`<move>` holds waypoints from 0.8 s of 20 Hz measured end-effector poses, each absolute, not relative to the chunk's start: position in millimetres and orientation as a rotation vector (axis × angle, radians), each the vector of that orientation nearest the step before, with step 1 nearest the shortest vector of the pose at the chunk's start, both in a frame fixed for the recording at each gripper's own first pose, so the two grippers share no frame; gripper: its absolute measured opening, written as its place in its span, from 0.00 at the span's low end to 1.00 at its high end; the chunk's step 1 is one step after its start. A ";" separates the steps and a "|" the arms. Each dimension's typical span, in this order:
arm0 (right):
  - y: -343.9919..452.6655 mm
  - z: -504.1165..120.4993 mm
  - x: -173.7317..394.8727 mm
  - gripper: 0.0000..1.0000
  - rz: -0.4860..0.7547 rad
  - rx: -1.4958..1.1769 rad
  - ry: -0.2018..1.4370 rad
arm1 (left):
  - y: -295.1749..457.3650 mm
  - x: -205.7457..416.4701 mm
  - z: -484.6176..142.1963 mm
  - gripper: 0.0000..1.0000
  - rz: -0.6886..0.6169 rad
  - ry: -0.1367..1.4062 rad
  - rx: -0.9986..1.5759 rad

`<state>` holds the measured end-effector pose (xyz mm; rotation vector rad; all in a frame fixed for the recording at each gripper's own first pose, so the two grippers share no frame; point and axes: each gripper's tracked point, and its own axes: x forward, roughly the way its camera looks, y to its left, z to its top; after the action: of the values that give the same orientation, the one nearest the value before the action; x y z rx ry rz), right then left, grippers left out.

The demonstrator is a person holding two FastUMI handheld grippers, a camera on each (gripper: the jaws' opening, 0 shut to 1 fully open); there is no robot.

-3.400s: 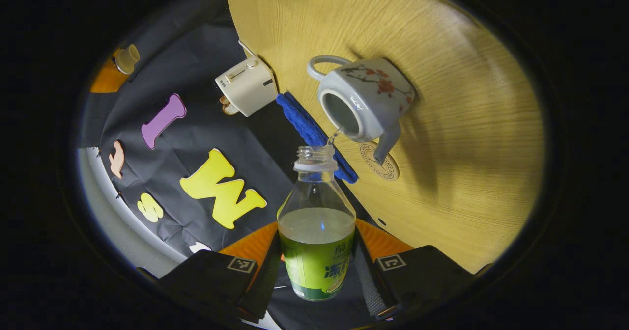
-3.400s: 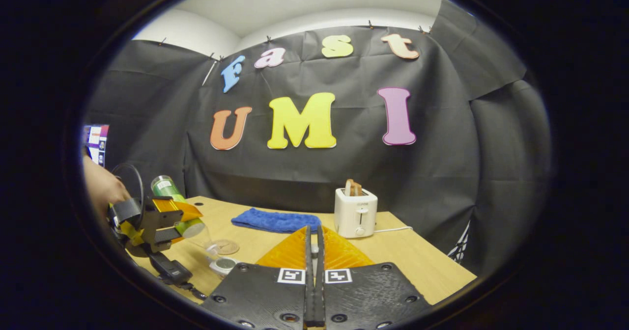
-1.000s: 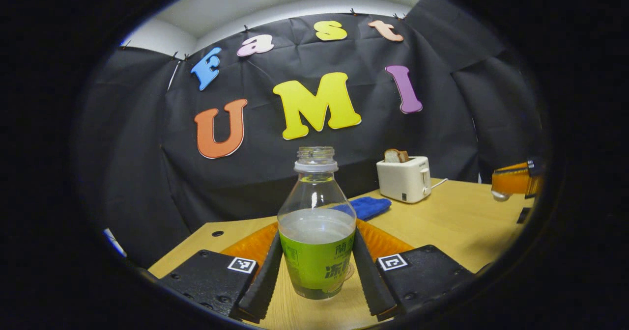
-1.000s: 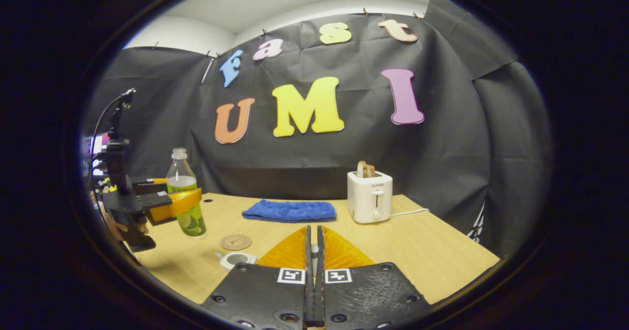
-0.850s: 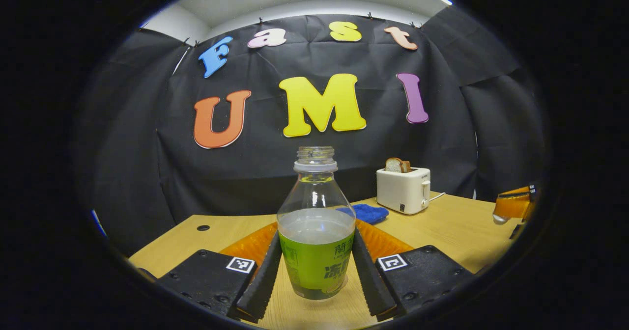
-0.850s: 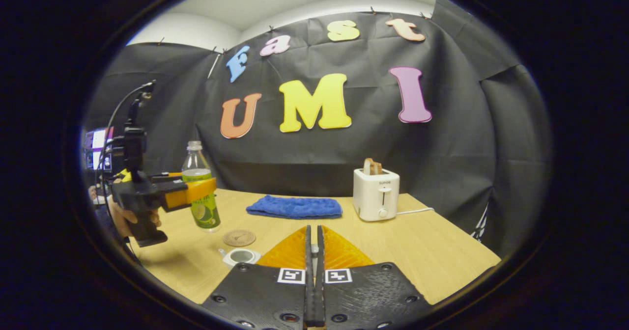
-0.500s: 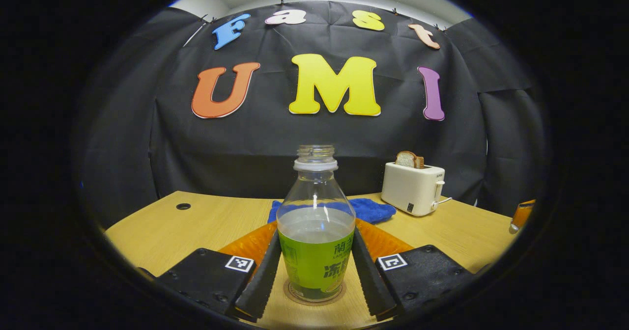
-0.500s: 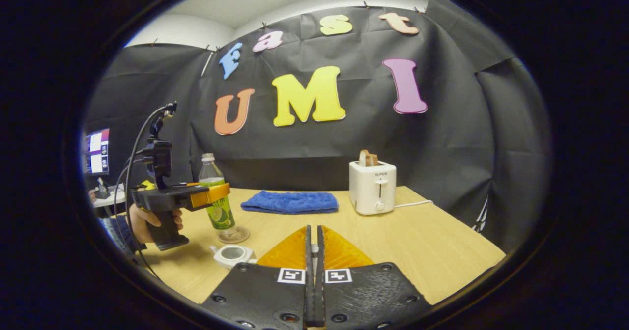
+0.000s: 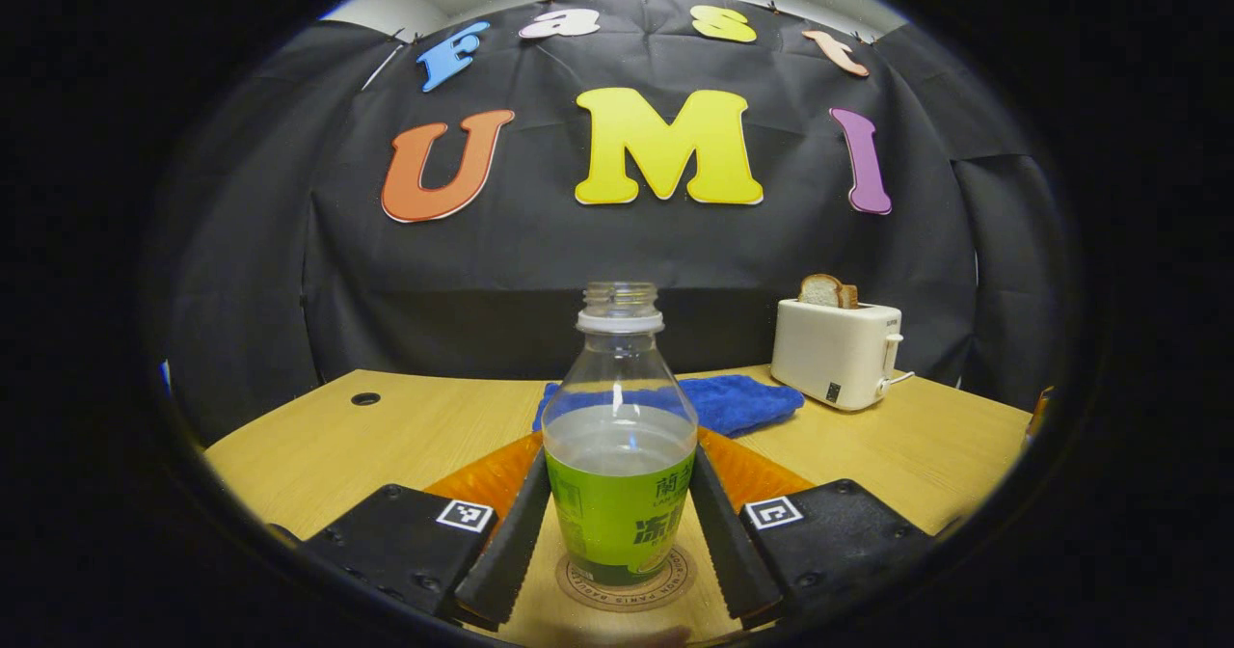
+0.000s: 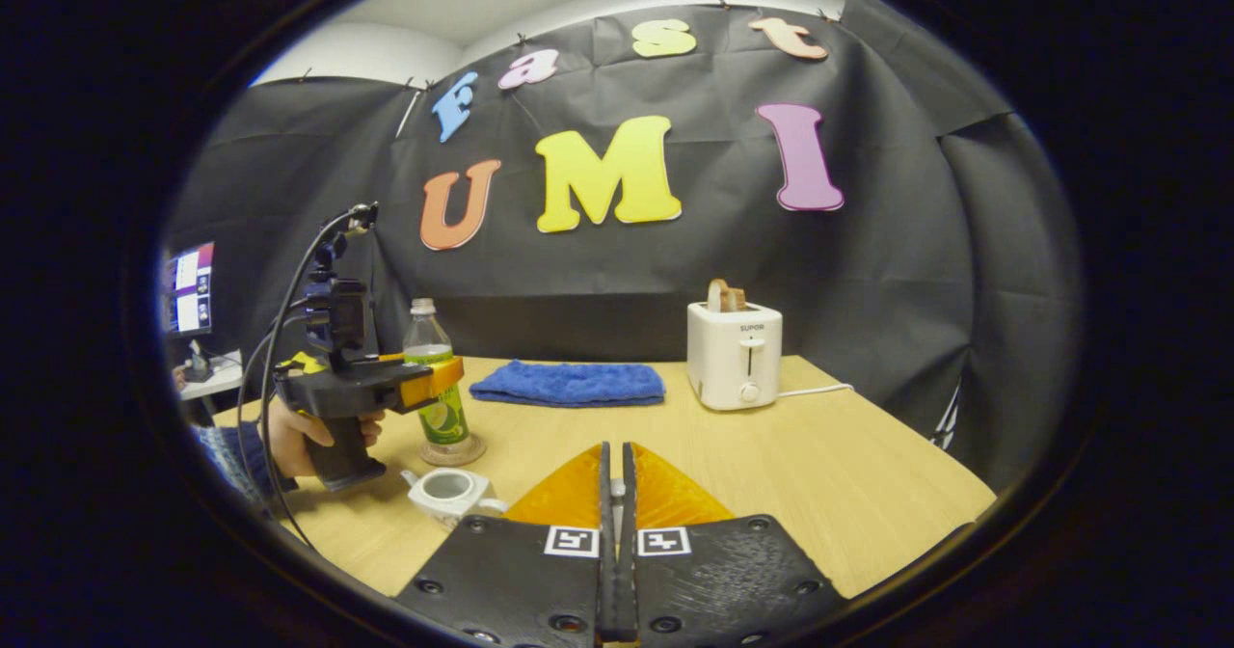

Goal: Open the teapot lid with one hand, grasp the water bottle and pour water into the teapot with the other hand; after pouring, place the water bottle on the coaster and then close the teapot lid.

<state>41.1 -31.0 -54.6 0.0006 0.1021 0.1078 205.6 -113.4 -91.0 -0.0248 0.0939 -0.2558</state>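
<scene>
Water bottle [image 9: 619,436] is seen upright at lower centre of the left gripper view, uncapped, roughly half filled with clear liquid, green label around its lower body. Its base is set on the round coaster [image 9: 578,580] on the bench [image 9: 318,445]; whether full weight is on the coaster cannot be told. The left tongs [image 9: 617,532] are closed around the labelled part of the bottle, one finger pressed against each side.

In the right gripper view the same bottle [image 10: 436,378] is found at left of centre, standing on the coaster [image 10: 453,455], with the left tongs [image 10: 434,385] gripped by a person's hand [image 10: 289,431] at the frame's left edge. The teapot [image 10: 445,490], lid off and mouth open, is seen just in front of the coaster, lower left of centre, near the right tongs' body.

The right tongs [image 10: 614,532] are seen at bottom centre of the right gripper view, fingers drawn together to a narrow slit; a small pale object is glimpsed between them, too hidden to be identified, so what is held cannot be told.

Further back, a folded blue cloth [image 9: 733,402] is laid on the bench behind the bottle. A white toaster [image 9: 834,349] with bread slices [image 9: 826,290] in it is placed to the right, its cord trailing off to the right.
</scene>
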 end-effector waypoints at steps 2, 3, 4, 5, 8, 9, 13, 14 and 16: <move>-28.2 -54.2 40.5 0.00 0.108 -0.004 0.100 | -112.7 203.3 -88.8 0.82 -0.255 0.089 -0.016; -27.9 -54.9 40.8 0.00 0.108 -0.006 0.099 | -111.5 202.0 -86.3 0.89 -0.252 0.086 -0.016; -26.6 -55.2 40.2 0.00 0.109 -0.008 0.099 | -110.5 199.2 -83.0 0.91 -0.254 0.082 -0.015; -25.2 -56.1 40.2 0.00 0.110 -0.011 0.100 | -111.8 196.0 -80.8 0.94 -0.258 0.077 -0.017; -16.6 -54.2 38.4 0.00 0.123 -0.016 0.097 | -109.1 185.2 -67.3 0.96 -0.265 0.053 -0.017; -12.2 -53.5 36.7 0.00 0.131 -0.018 0.093 | -108.2 181.1 -63.3 0.96 -0.268 0.044 -0.014; 20.1 -48.0 31.0 0.00 0.205 -0.044 0.078 | -91.0 157.9 -37.8 0.96 -0.253 -0.009 0.007; 28.2 -46.4 30.7 0.00 0.221 -0.053 0.072 | -81.5 151.7 -32.7 0.96 -0.233 -0.015 0.009; 47.2 -45.2 31.6 0.00 0.261 -0.051 0.065 | -58.8 136.3 -27.0 0.96 -0.169 -0.017 -0.004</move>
<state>31.6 47.2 -45.2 -0.0508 0.0653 0.2614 136.3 -58.8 -27.0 -0.0037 -0.0172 -0.1695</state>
